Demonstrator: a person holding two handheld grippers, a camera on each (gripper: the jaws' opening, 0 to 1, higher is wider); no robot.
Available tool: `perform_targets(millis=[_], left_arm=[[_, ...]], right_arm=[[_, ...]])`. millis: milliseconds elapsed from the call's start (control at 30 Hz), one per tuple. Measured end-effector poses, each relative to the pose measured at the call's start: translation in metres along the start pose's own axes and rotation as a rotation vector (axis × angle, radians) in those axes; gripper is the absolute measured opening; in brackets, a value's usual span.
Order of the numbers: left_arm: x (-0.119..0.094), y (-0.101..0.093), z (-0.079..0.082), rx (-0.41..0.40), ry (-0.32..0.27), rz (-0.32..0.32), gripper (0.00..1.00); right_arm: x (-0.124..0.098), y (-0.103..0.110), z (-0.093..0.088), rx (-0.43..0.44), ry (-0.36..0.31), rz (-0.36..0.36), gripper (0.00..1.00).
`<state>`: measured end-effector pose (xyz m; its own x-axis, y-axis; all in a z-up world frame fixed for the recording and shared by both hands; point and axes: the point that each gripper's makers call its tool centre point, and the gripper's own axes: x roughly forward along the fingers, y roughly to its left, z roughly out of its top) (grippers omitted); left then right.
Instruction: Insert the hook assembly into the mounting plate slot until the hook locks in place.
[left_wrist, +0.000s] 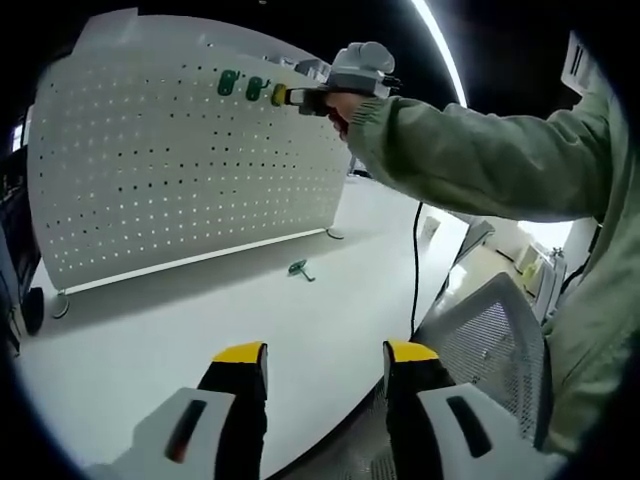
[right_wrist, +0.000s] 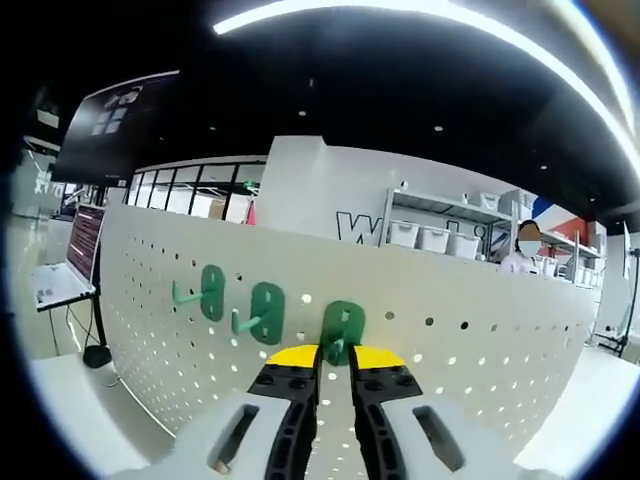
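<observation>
White pegboard (right_wrist: 450, 330) standing upright; two green hooks (right_wrist: 212, 293) mounted, a third green hook (right_wrist: 343, 328) against its holes.

1. We see a white mesh chair (left_wrist: 490, 335) near the white table's (left_wrist: 180, 340) right edge.
2. We see shelving with white bins (right_wrist: 440, 235) far behind.
3. A laptop (right_wrist: 80, 245) sits far left.

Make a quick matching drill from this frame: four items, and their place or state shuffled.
Items:
1. right gripper
2. left gripper
3. loose green hook
4. two mounted green hooks

States:
A. lying on the white table
B. jaws apart, holding nothing, low over the table
C. already hanging on the pegboard
D. closed on a third green hook at the pegboard

Pairs: 1-D, 2-B, 3-A, 4-C
</observation>
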<state>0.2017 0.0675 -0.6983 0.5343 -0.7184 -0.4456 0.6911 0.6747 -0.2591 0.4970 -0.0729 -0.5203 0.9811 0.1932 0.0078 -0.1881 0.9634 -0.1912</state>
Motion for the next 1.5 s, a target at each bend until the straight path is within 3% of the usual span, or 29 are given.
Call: perform_targets(millis=[733,1100,1500], left_arm=[[-0.001,0.001,0.001,0.013,-0.003,0.013,0.48],[-0.003,0.001,0.002,0.024,-0.008,0.023,0.48],[-0.008,0.002,0.007,0.03,-0.024,0.043,0.48]], right_arm=[[-0.03,0.01,-0.044,0.011,0.101,0.048,0.25],[-0.053,0.018,-0.077,0.028,0.203,0.089,0.32],[-0.093,0.027,-0.112,0.053,0.315,0.153,0.38]])
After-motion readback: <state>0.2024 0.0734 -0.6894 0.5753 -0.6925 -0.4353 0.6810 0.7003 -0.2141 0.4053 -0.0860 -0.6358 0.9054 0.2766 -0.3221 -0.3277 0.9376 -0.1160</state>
